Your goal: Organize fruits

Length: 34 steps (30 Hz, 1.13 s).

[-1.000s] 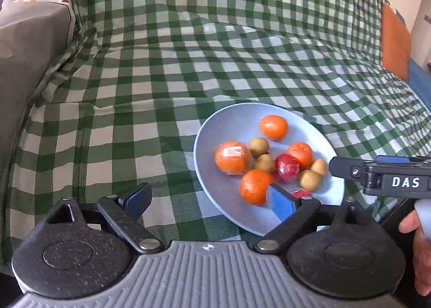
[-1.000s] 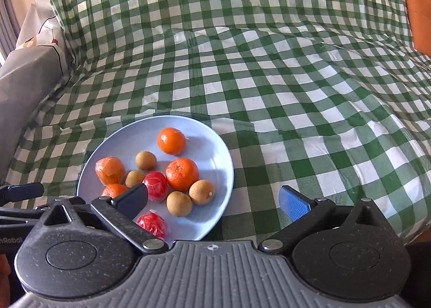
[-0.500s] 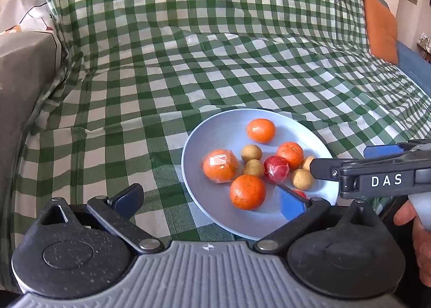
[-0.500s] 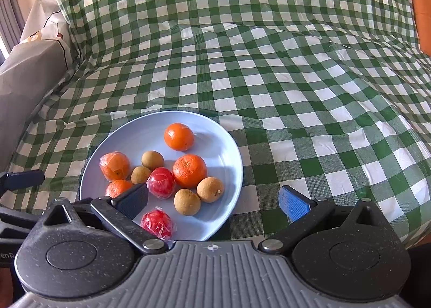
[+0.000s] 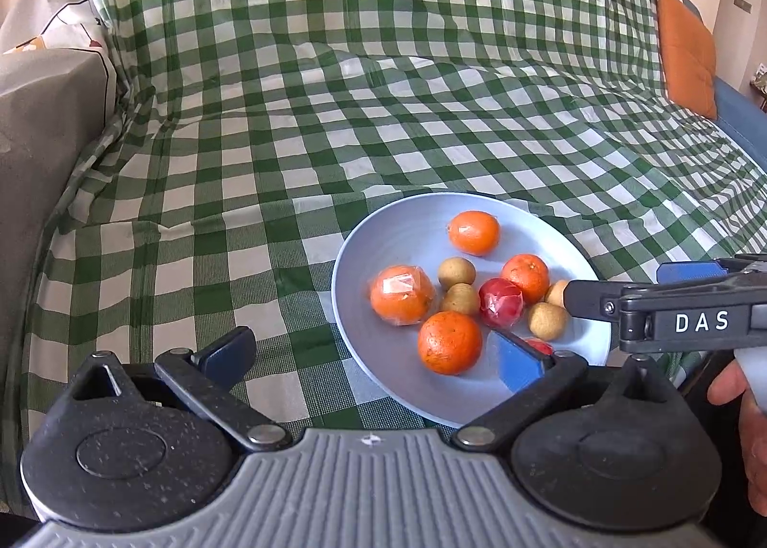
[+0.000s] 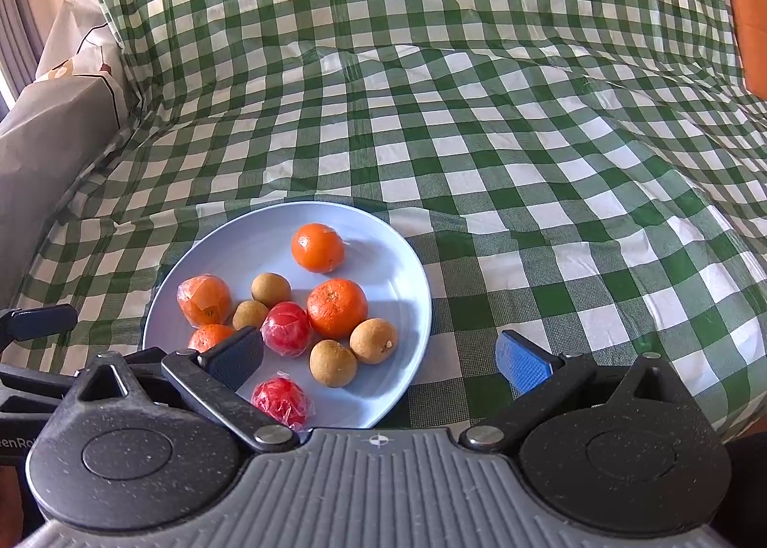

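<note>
Since the earlier frame the left gripper (image 5: pixel 371 356) had spread its jaws a little wider and rolled slightly, so the plate (image 5: pixel 364 260) sat lower and further right in its view; the fruit itself had not shifted. Its fingers stood released, with nothing between them: the dark left pad (image 5: pixel 230 351) hung over the green checked cloth (image 5: pixel 287 116) at lower left, the blue right pad (image 5: pixel 517 358) over the plate's near edge, just beside a bare orange (image 5: pixel 449 343). The right gripper (image 6: pixel 378 358) was likewise spread wide and empty, its dark pad (image 6: pixel 235 356) above the plate (image 6: pixel 412 289) in the lower left of its view, its blue pad (image 6: pixel 522 361) over bare cloth at lower right. All the fruit lay on the pale blue plate. The left wrist view showed a film-wrapped orange (image 5: pixel 401 294) at the plate's left and another orange (image 5: pixel 473 232) at its far side, but the right gripper's arm, marked DAS, crossed in from the right edge and covered part of the brown fruits there. The right wrist view showed what that arm hid: two round brown fruits (image 6: pixel 354 351) side by side, and a wrapped red fruit (image 6: pixel 282 400) at the near rim, of which the left view gave only a sliver behind the blue pad. A second wrapped red fruit (image 6: pixel 286 328) lay in the middle of the cluster. Only the left view took in part of a hand (image 5: pixel 743 404) at lower right and an orange cushion (image 5: pixel 685 49) at upper right.
</note>
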{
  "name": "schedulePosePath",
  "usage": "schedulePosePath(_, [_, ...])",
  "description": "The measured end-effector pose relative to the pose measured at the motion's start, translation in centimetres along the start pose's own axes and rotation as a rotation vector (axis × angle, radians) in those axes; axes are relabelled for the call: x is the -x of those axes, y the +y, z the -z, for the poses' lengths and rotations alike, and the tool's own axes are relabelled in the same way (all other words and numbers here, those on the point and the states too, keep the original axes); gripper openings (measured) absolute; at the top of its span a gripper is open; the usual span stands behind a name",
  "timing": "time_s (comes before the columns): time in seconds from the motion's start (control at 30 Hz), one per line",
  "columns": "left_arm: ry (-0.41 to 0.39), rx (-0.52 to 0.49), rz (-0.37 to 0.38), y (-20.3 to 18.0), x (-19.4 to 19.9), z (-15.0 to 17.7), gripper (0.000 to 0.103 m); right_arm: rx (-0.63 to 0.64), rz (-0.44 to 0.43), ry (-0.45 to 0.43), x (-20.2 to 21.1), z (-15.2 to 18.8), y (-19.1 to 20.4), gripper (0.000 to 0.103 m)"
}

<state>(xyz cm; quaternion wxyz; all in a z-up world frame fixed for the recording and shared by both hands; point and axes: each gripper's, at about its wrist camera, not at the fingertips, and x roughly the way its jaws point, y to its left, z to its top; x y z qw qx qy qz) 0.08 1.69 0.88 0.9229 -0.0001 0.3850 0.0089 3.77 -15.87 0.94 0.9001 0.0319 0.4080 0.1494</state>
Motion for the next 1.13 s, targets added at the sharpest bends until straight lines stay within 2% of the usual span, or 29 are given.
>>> schedulePosePath(0.27, [-0.018,-0.028,0.014,-0.5,0.2,0.1,0.103,0.008,-0.002,-0.001,0.0,0.0,0.1,0.102])
schedulePosePath(0.77, [-0.015,-0.016,0.027,-0.3,-0.1,-0.2,0.103,0.008,-0.012,-0.005,0.0,-0.3,0.1,0.102])
schedulePosePath(1.13, [-0.066,-0.043,0.046,-0.7,0.1,-0.5,0.103,-0.033,-0.034,-0.037,0.2,-1.1,-0.2,0.102])
